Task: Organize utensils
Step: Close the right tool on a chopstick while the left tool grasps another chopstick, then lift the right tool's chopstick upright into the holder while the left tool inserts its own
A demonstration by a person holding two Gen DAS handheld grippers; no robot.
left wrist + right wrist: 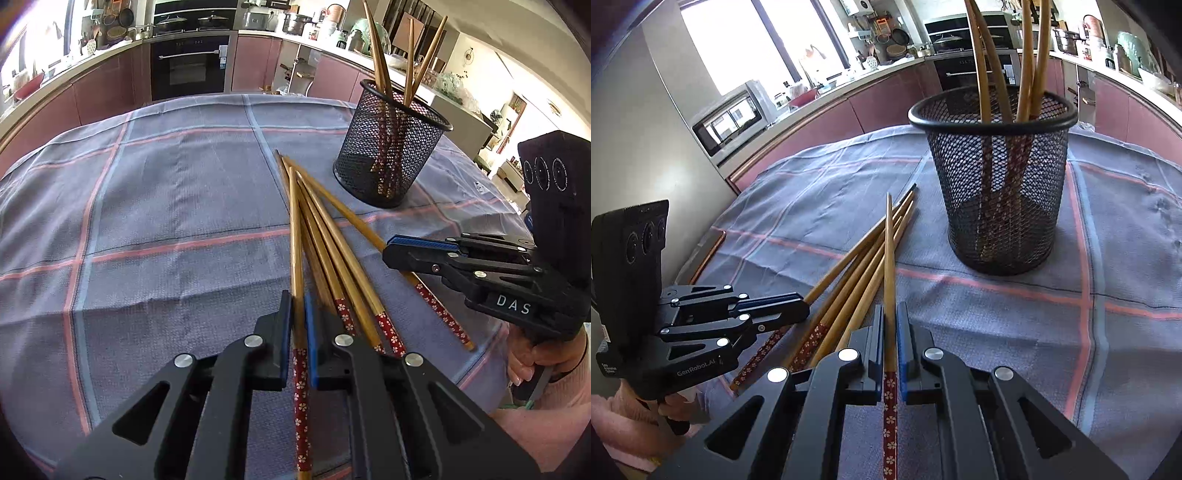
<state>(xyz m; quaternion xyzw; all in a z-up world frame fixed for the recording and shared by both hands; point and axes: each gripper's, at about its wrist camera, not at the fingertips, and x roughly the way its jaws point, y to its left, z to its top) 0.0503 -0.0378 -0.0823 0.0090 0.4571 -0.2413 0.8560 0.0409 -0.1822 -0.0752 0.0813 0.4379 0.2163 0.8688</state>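
Clamped in each gripper, left (295, 325) and right (890, 328), 1 chopstick (889, 258) is held, tip pointing ahead; the cup (993, 184) stands ahead-right, nearer the right gripper.

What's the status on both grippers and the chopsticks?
Left gripper and right gripper each shut on one bamboo chopstick with a red floral handle. Black mesh cup upright, four chopsticks in. Loose chopstick pile remains on the checked cloth; path clear.

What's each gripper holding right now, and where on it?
Each holds one chopstick: left gripper and right gripper both grip the bare wood just above the red flowered handle end.
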